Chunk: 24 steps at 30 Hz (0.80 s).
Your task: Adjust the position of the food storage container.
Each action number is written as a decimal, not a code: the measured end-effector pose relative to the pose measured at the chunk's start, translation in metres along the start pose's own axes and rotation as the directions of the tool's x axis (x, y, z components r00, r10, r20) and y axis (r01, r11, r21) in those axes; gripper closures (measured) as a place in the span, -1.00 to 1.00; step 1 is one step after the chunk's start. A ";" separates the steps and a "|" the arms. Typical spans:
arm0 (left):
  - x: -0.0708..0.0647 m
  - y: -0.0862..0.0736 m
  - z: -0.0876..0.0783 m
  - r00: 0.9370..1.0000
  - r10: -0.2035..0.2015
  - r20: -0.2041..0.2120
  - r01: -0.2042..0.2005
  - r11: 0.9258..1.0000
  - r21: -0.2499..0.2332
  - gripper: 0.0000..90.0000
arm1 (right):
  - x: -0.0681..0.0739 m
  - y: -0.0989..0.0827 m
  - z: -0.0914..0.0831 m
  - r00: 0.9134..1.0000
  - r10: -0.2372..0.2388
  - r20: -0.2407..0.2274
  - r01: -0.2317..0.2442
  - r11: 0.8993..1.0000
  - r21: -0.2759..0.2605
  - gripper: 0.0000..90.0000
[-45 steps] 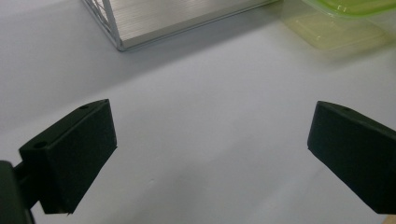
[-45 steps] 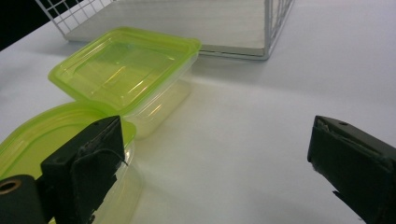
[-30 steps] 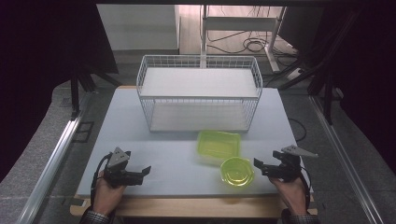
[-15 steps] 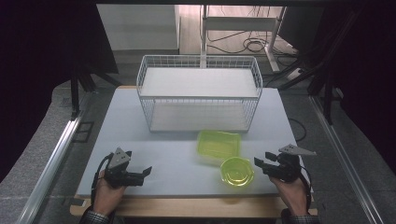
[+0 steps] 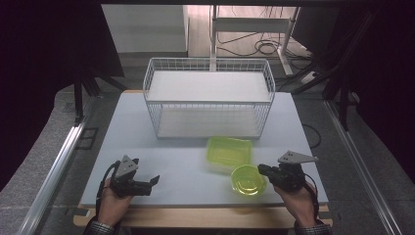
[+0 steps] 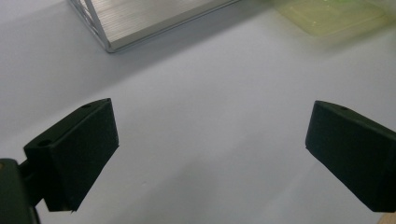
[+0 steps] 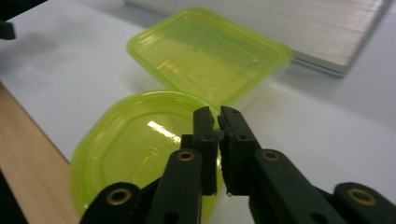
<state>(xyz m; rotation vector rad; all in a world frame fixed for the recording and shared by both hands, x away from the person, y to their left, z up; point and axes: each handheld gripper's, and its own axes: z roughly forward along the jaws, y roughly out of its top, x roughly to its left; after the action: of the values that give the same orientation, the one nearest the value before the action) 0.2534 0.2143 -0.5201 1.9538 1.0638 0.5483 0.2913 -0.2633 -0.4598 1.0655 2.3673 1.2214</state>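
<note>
1. A white wire basket (image 5: pixel 207 98) stands at the far middle of the grey table (image 5: pixel 122 127). Nothing lies in it; through the mesh I see just its pale floor.
2. In front of the basket, toward the right, sits a square yellow-green tub (image 5: pixel 229 152), open side up and empty. In the right gripper view (image 7: pixel 210 56) its see-through bottom shows bare.
3. Nearer the person lies a round yellow-green lid (image 5: pixel 248 179), flat on the table and close against the tub's near right corner; whether the two touch I cannot tell. Nothing rests on it.
4. The right gripper (image 5: pixel 262 170) is held just at the lid's right edge. In its own view (image 7: pixel 217 122) the jaws have just been closing and now stand pressed almost together right over the lid's rim; whether the rim is pinched between them I cannot make out.
5. The left gripper (image 5: pixel 155 180) hovers low over bare table at the near left, well apart from both tub and lid. Its jaws are spread wide (image 6: pixel 210 140) with nothing between them.
</note>
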 end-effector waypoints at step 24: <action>-0.011 0.001 0.004 0.993 0.115 -0.029 -0.115 0.993 0.002 -0.97 | 0.053 0.018 0.034 0.977 -0.111 -0.181 0.126 0.989 0.078 0.99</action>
<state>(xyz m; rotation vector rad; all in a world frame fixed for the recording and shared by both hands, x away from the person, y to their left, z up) 0.2505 0.2026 -0.5209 2.0215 0.9736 0.6416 0.2813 -0.1991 -0.4616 0.8582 2.5996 1.2233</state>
